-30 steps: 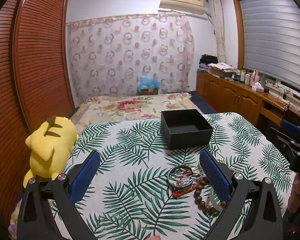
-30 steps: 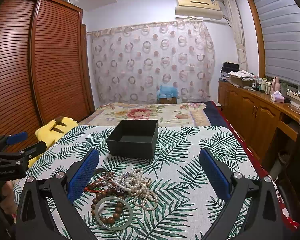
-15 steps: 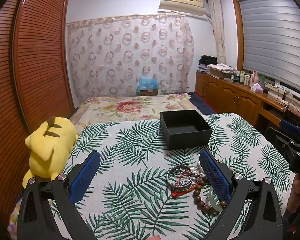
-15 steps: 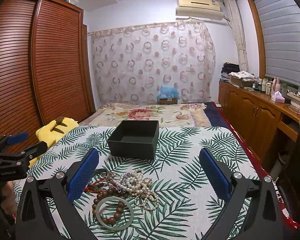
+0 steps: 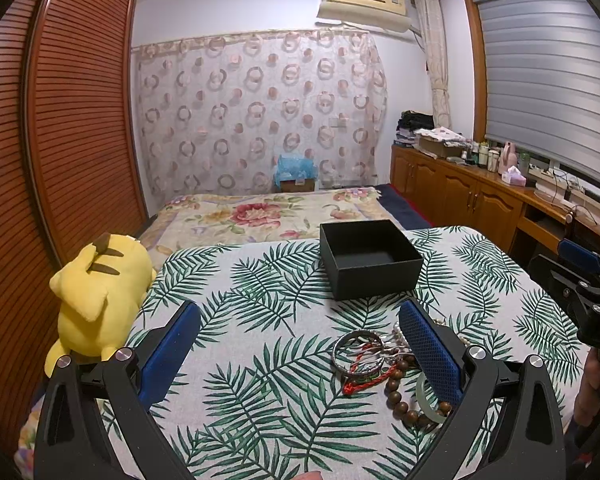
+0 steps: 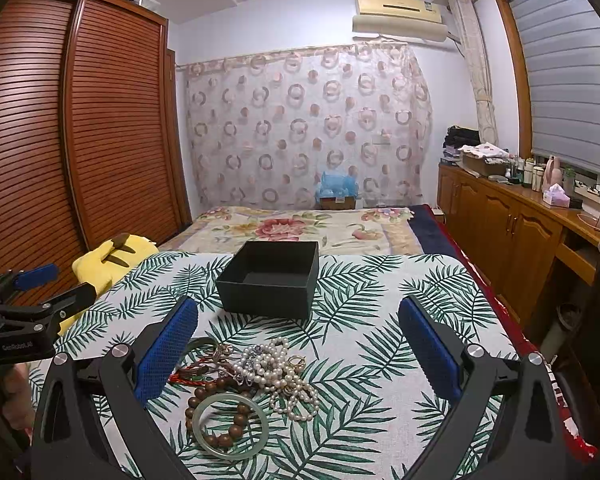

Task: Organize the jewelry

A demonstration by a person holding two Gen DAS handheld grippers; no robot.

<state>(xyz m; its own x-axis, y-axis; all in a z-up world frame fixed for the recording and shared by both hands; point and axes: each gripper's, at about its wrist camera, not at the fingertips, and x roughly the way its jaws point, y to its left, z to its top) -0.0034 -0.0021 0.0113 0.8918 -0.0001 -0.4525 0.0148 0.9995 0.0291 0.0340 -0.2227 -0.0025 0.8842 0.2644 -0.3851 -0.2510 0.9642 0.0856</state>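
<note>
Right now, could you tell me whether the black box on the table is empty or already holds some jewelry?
Empty: the black box shows only its bare dark floor, and the jewelry pile lies on the tablecloth in front of it.

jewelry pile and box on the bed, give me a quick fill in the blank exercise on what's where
1. The black box is open and holds ____ jewelry.
2. The pale green bangle lies across the brown ____ bracelet.
3. The pearl necklace lies on the ____-patterned cloth, nearer the camera than the box.
4. Both the left tongs and the right tongs are ____ and grip nothing.

Missing words: no; bead; leaf; open
</note>
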